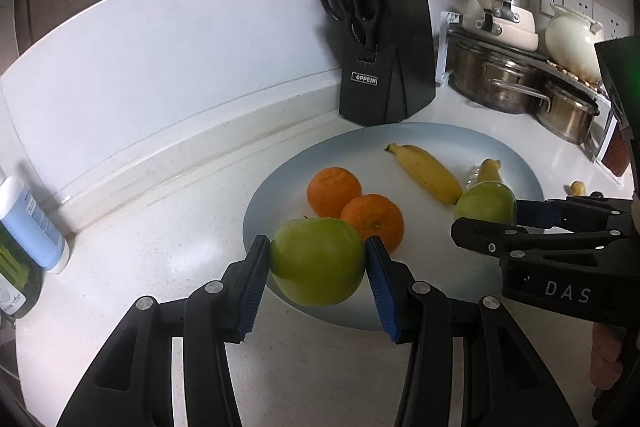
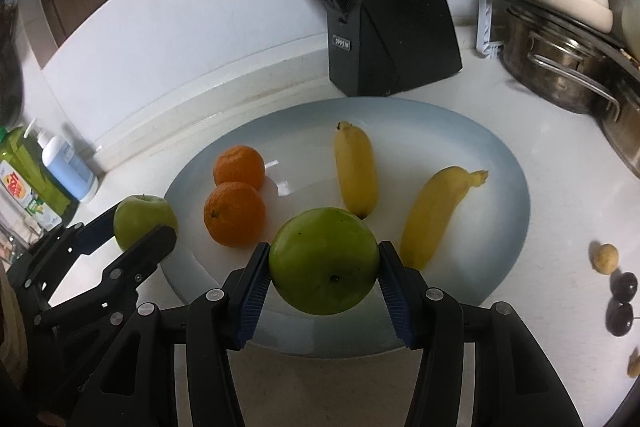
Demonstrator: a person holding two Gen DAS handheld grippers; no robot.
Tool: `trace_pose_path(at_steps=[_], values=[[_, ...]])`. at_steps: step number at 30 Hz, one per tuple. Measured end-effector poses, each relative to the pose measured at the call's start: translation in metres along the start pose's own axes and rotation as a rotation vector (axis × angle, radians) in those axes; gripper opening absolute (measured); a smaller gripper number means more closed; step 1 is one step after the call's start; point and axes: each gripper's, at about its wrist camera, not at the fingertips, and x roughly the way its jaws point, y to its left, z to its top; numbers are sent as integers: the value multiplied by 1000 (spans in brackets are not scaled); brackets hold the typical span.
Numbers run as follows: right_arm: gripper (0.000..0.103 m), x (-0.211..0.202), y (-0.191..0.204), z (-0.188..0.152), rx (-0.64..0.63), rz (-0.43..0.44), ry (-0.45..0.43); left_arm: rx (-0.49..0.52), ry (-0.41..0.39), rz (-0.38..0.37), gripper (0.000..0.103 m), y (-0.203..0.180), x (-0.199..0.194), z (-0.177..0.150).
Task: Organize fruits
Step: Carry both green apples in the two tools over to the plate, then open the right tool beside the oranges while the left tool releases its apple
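You have a green apple in each gripper. Your left gripper [image 1: 318, 269] is squeezed onto one green apple [image 1: 318, 261], low in the middle of the left wrist view, right over the near edge of the plate [image 1: 280, 183]. Your right gripper [image 2: 323, 281] is squeezed onto the other green apple [image 2: 324, 261], low in the middle of the right wrist view, also over the near part of the plate.

Much of the job looks done. Two oranges [image 2: 236, 189] sit side by side at the left of the plate, touching. Two bananas [image 2: 394, 203] lie next to each other toward the right. I think the two apples are the next to go down, maybe together at the front, where the plate is bare.

A few small fruits are still off the plate, on the counter at the right edge of the right wrist view: a little yellow one [image 2: 605, 258] and two dark round ones [image 2: 622, 303]. Those look left to do.

Watch the oranges; the left apple is very close to them. The black knife block [image 2: 384, 3] stands behind the plate, and the pots [image 1: 520, 87] are at the upper right, well apart from your hands.
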Motion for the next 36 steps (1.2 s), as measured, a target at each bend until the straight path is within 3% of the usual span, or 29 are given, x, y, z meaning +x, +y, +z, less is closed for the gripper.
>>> trace_pose_path(at_steps=[19,36], values=[[54,29,6,18,-29,-22,-5,88,-20,-33,48,13,36,7],[54,38,13,29,-61,-20,-13,64,29,-62,48,18,46,6]])
